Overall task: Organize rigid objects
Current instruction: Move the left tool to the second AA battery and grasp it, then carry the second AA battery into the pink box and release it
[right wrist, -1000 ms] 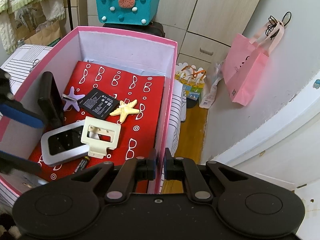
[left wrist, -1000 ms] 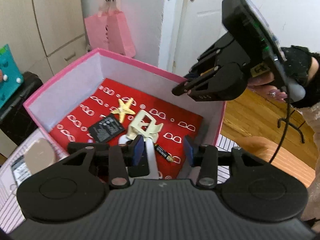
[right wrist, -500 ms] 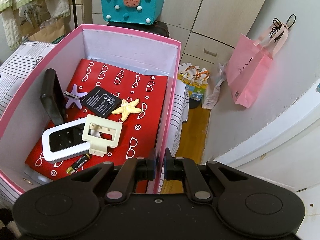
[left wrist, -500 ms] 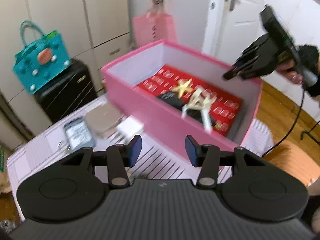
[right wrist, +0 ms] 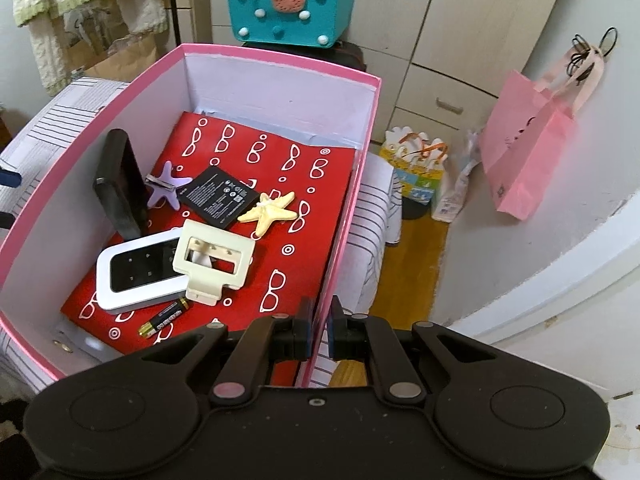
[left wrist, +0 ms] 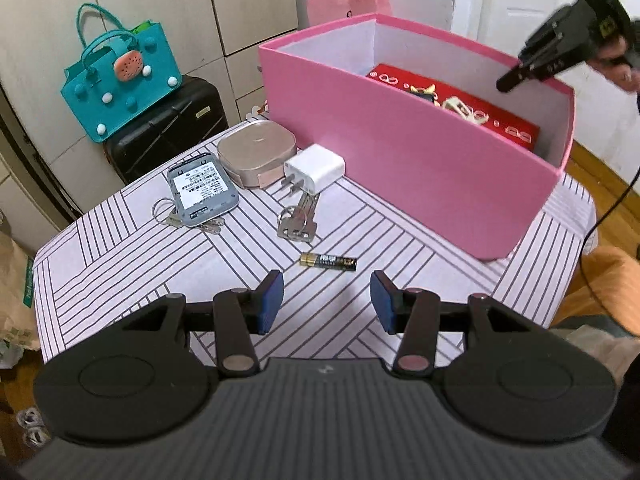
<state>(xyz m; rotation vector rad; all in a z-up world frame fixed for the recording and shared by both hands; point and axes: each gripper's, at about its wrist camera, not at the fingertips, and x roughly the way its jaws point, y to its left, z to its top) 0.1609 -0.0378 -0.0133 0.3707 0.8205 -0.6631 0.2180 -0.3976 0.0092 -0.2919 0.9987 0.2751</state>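
The left gripper (left wrist: pixel 326 300) hangs wide and empty above the battery (left wrist: pixel 329 261), near the table's (left wrist: pixel 120 256) front edge. The right gripper (right wrist: pixel 319 330) pinches the pink box (right wrist: pixel 360 184) wall. I think the next move is lowering onto the battery.

On the counter (left wrist: pixel 120 264), the battery (left wrist: pixel 328 261) lies nearest the left gripper (left wrist: pixel 326 302); behind it the keys (left wrist: pixel 298 220), then the charger (left wrist: pixel 314 168) — the box (left wrist: pixel 400 168) stands to their right, the router (left wrist: pixel 202 193) to the left.
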